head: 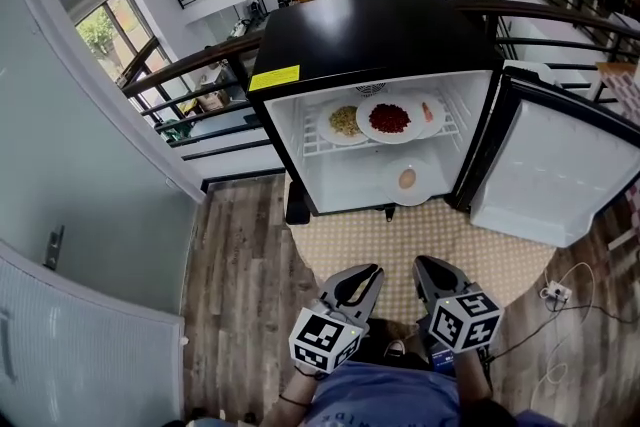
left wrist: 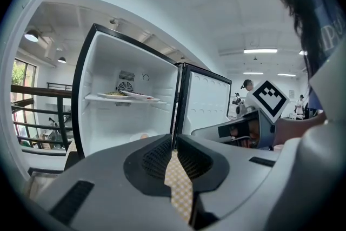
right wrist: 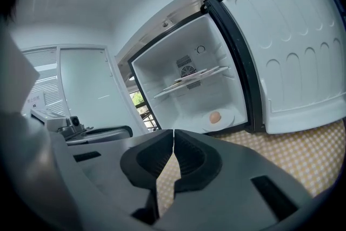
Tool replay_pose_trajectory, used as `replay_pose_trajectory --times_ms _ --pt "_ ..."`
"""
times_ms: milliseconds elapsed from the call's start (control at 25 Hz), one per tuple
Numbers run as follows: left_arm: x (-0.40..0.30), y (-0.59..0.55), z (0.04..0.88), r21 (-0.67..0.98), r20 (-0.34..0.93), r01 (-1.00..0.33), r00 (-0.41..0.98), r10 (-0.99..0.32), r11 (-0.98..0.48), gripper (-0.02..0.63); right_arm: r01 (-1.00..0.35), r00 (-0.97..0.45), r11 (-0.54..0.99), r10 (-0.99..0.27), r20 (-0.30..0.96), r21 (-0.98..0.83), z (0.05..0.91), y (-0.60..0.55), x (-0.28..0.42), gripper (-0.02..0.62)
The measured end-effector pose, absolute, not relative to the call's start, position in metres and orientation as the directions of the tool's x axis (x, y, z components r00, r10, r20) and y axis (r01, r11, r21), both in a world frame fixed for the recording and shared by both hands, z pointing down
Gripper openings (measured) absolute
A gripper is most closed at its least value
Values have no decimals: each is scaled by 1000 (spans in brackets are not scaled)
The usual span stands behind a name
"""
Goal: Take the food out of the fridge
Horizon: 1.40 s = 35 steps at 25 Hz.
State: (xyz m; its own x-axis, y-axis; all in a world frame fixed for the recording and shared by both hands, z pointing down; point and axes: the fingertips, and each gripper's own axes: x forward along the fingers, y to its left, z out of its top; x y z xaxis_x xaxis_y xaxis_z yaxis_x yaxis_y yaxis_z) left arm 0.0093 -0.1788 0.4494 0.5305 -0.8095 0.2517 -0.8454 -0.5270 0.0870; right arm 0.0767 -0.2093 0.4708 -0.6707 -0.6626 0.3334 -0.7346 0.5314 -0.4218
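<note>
Black fridge (head: pixel 370 35): three plates (head: pixel 392 137) on shelf (head: pixel 310 147), egg plate (head: pixel 390 187) below; left tool (head: pixel 360 273), right tool (head: pixel 432 265) closed

Your fridge (head: pixel 375 40) is glossy black on top and smooth white plastic inside. The floor (head: pixel 240 265) looks like matt wood planks, and the mat (head: pixel 440 235) looks woven. Your left tongs (left wrist: pixel 174 144) and right tongs (right wrist: pixel 173 137) are matt grey plastic with ribbed black pads (left wrist: pixel 157 158).

The food (head: pixel 389 118) on the shelf (head: pixel 312 147) is too small for me to name. The rightmost plate (head: pixel 435 113) is half hidden.
</note>
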Motion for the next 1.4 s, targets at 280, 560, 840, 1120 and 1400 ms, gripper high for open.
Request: replay_pose_trajectory --times_ms 280,560,840,1120,1400 --pt "5 -219 444 79 233 -822 565 -792 -564 29 -754 -645 495 -684 340 -432 474 -251 71 20" --pt "1 -258 459 133 250 -793 608 -754 -595 31 -761 -637 471 -673 375 -447 490 -290 67 20" --pt "-3 -299 492 256 239 -754 656 -716 -605 34 -765 -626 411 -653 426 -495 531 -335 76 20" --pt "-11 -346 535 261 334 -751 660 -673 -606 127 -819 -557 341 -665 498 -461 575 -371 85 26" --pt "-15 -398 573 337 417 -734 678 -605 -590 182 -823 -535 275 -671 514 -498 601 -399 88 161"
